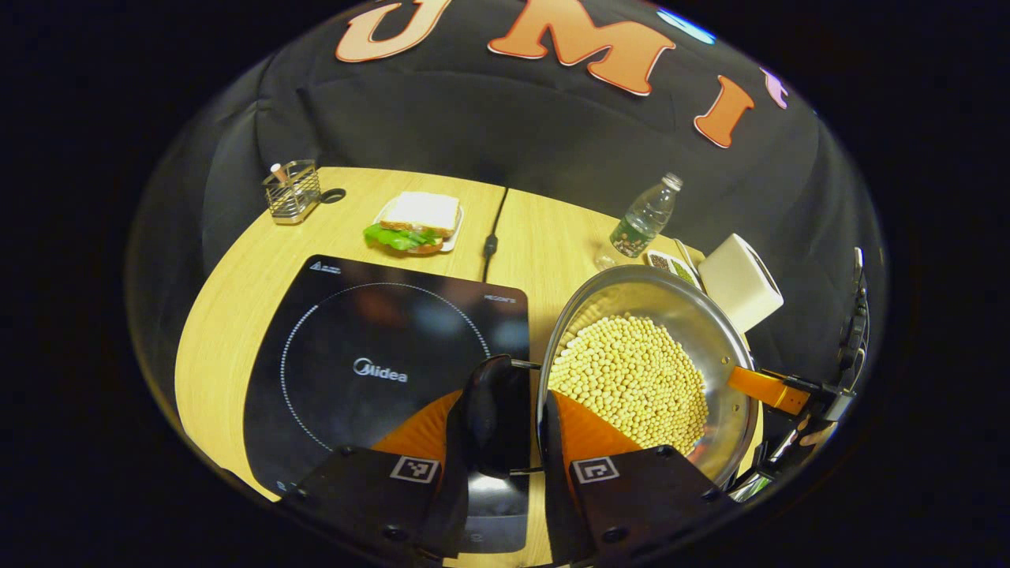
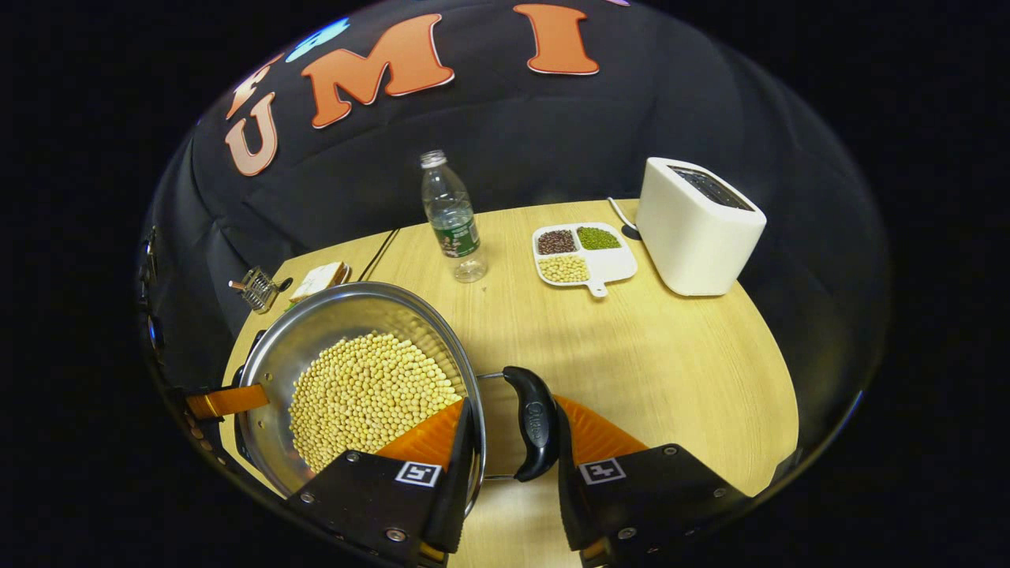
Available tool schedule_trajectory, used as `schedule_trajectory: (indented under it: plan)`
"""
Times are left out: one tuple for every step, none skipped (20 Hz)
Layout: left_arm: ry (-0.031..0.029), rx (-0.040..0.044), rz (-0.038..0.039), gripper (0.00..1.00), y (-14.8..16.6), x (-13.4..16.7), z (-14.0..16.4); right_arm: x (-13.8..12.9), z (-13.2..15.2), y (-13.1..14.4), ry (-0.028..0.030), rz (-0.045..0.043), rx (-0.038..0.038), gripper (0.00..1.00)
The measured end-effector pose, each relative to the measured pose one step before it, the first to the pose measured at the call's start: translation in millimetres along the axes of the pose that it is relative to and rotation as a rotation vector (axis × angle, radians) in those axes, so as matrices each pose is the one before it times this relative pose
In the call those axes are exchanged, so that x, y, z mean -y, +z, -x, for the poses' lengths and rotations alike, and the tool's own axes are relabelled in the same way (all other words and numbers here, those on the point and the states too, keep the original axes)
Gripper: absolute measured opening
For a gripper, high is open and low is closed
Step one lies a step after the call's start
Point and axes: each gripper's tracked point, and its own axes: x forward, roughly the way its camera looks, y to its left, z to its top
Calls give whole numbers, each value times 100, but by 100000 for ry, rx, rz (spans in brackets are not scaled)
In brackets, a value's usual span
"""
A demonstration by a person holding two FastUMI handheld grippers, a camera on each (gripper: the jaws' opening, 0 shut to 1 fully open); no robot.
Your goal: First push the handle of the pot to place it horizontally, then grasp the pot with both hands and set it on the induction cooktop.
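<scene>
One steel pot [image 1: 714,331] full of pale beans [image 1: 631,379] sits between two grippers, each at one of its two black side handles. In the left gripper view, the left gripper [image 1: 517,442] has its two fingers closed around the pot rim and the near handle [image 1: 493,418]: one finger lies outside the handle, the other inside the pot against the wall. In the right gripper view, the right gripper [image 2: 509,457] grips the opposite handle [image 2: 536,422] the same way, one finger inside the rim, one outside the handle. Both appear to press, though the contact itself is partly hidden by the handles.

The pot is at the right of one black cooktop [image 1: 371,355], just beside it, its left handle over the cooktop's right edge. Whether the pot rests on the table [image 2: 671,355] or is lifted cannot be told.

Farther off on the table are one water bottle [image 2: 451,217], one white toaster [image 2: 698,225], one white dish [image 2: 585,252] with three compartments of grains, one sandwich [image 1: 418,221] on a plate, and one wire holder [image 1: 292,191].

In each view the other gripper shows as an orange finger at the far rim, its body cut off at the edge. The cooktop's near corner is hidden behind the left gripper's fingers.
</scene>
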Motion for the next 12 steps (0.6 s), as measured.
schedule_trajectory:
  plan:
    - [-81, 507, -350, 48, 327, -739, 453, -952, 258, -116, 138, -282, -72, 49]
    - [-209, 304, -263, 47, 376, -882, 479, -1080, 102, 33, 96, -522, 133, 49]
    - [-282, 203, -200, 48, 470, -779, 488, -1206, 110, 81, 7, -357, 405, 49]
    - [-235, 51, -50, 48, 489, -512, 514, -1044, 125, -32, -32, -51, 322, 49]
    - [-250, 91, -272, 48, 551, -905, 659, -1156, 86, 15, -36, -151, 277, 49]
    - [-104, 34, -181, 48, 374, -1036, -31, -1145, 91, -90, 52, -17, -214, 49]
    - [-99, 46, 11, 48, 278, -1138, 135, -1158, 4, 14, 205, -143, -13, 49]
    - [-198, -10, 167, 48, 279, -1270, 114, -1126, -1, -111, 167, 15, -54, 49]
    - [-56, -14, 279, 48, 124, -1130, 84, -1204, -61, -29, 91, 29, -9, 49]
    - [-3, -316, 477, 48, 179, -1019, 152, -1053, -21, -193, -69, 253, -219, 49]
    - [29, -490, 240, 47, 117, -1083, 778, -1036, -11, -169, -123, 132, -260, 49]
    - [57, -398, -48, 48, 193, -905, 277, -893, -2, -164, -20, -80, -515, 49]
